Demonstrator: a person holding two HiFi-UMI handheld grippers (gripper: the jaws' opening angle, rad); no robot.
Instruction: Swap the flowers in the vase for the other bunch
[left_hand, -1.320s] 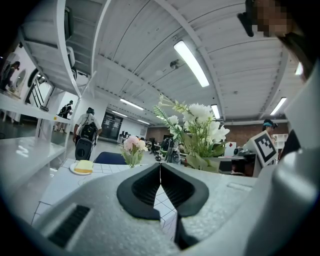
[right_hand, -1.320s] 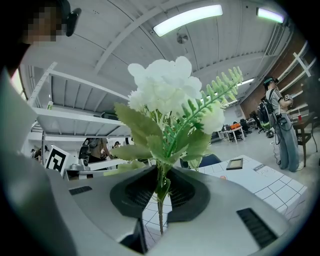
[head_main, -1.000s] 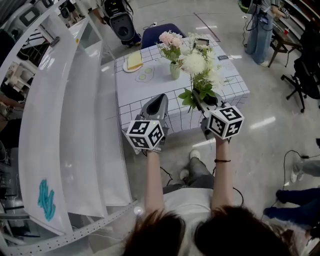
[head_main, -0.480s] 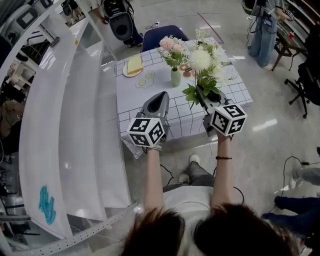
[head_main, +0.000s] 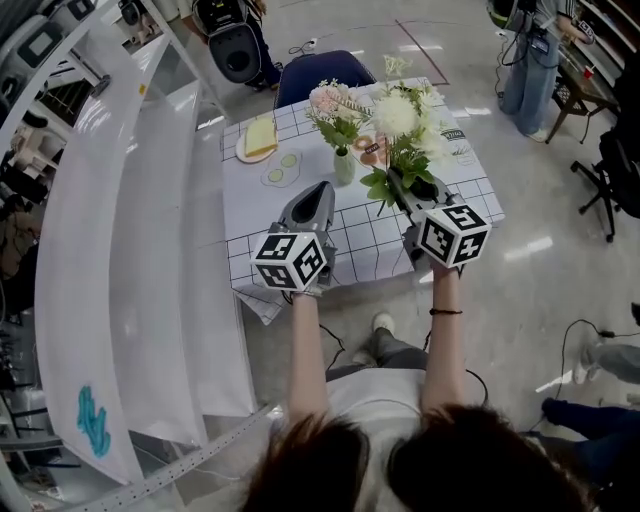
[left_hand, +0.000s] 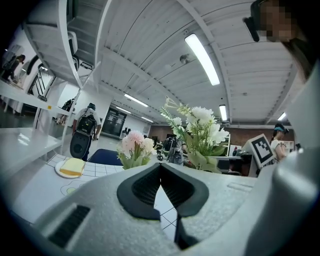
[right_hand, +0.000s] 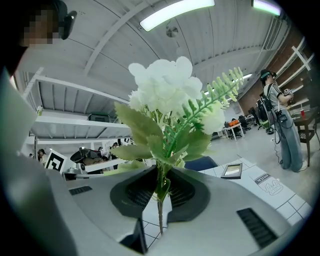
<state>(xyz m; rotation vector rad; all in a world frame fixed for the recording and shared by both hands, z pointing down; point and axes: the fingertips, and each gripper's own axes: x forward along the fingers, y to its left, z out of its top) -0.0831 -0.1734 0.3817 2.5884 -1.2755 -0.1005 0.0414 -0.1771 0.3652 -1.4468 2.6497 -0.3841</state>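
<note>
Right tool clamps the white bunch by its stems, left tool pressed together, empty

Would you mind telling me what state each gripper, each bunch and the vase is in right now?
left gripper: shut, nothing between its jaws.
right gripper: shut on the stem of the white bunch.
white bunch: held, outside the vase.
pink bunch: standing in the vase.
vase: upright on the table.

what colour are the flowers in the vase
Pale pink flowers; the head view shows them best.
</note>
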